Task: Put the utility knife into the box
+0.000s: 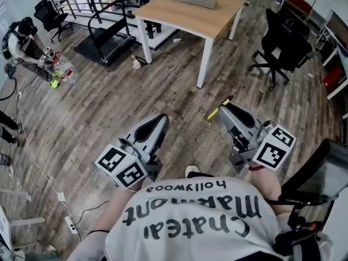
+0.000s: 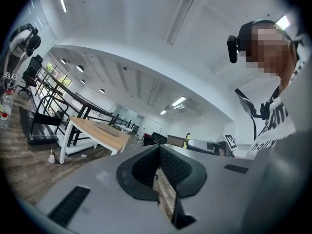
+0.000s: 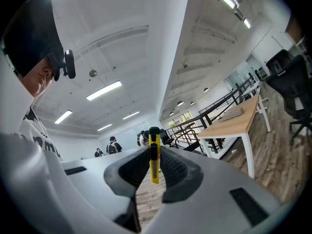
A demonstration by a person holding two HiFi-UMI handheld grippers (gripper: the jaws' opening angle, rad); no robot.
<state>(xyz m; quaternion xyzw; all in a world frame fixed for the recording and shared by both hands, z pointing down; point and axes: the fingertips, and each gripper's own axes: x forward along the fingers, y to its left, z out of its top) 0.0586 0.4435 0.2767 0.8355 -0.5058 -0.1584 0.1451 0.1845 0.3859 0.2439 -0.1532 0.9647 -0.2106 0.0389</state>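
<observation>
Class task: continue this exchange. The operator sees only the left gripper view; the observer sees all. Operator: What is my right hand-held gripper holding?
Observer: The right hand-held gripper is shut on a slim yellow-and-black utility knife.
Operator: Is it over the table?
Observer: No; the head view shows it above the brown plank floor, short of the light wooden table.
Operator: How does the knife sit?
Observer: Edge-on between the pads, one end poking past them.

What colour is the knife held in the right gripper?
Utility knife: yellow with black, clearest in the right gripper view.
</observation>
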